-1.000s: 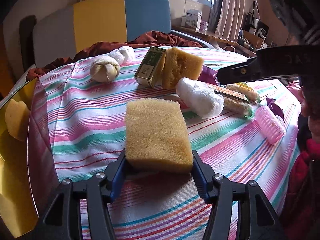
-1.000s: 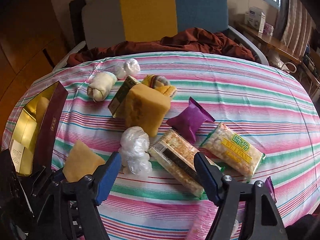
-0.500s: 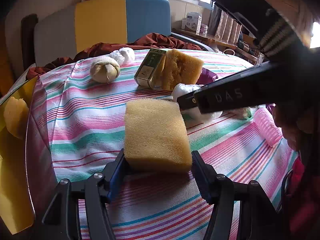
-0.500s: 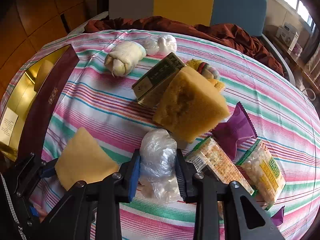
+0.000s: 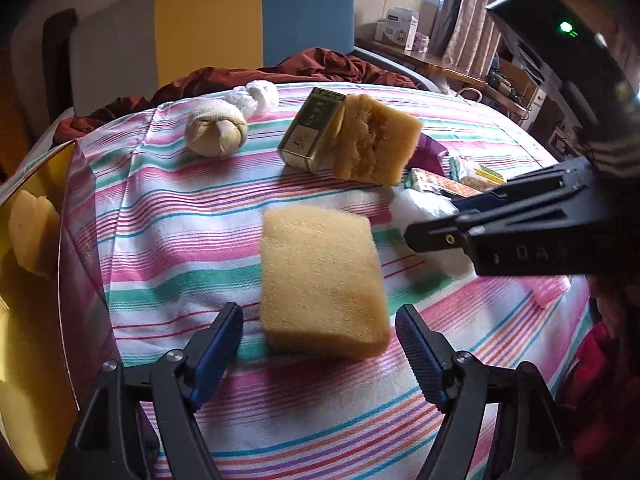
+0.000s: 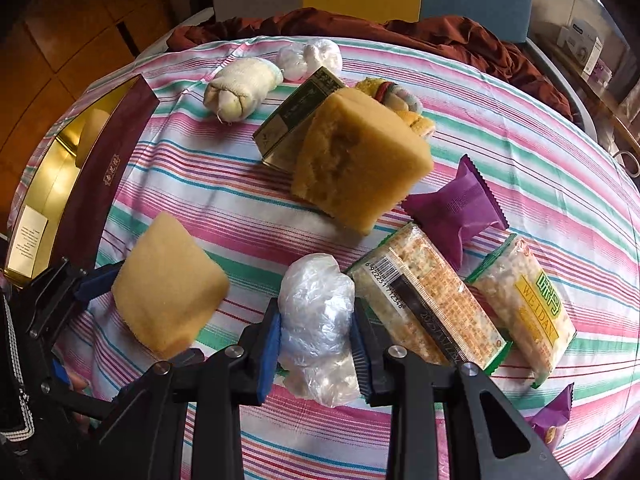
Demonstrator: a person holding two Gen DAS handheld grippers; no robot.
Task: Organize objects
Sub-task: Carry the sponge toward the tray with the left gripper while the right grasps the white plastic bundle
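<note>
L gripper [image 5: 320, 340] wide open, flat yellow sponge [image 5: 322, 284] betw fingers, untouched, frame center. R gripper [image 6: 316, 334] clamped on plastic-wrapped bundle [image 6: 316, 320], lower center.

Both wrist views look low and close across the striped tablecloth [image 5: 168, 216] toward its far edge; they share the flat sponge [image 5: 320, 284] [image 6: 168, 284].

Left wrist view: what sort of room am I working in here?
Probably a bedroom or care room in a home. A striped sheet covers the work surface, which ends in a yellow and blue panel like a bed's headboard; a curtained window and a cluttered wooden shelf stand behind.
</note>
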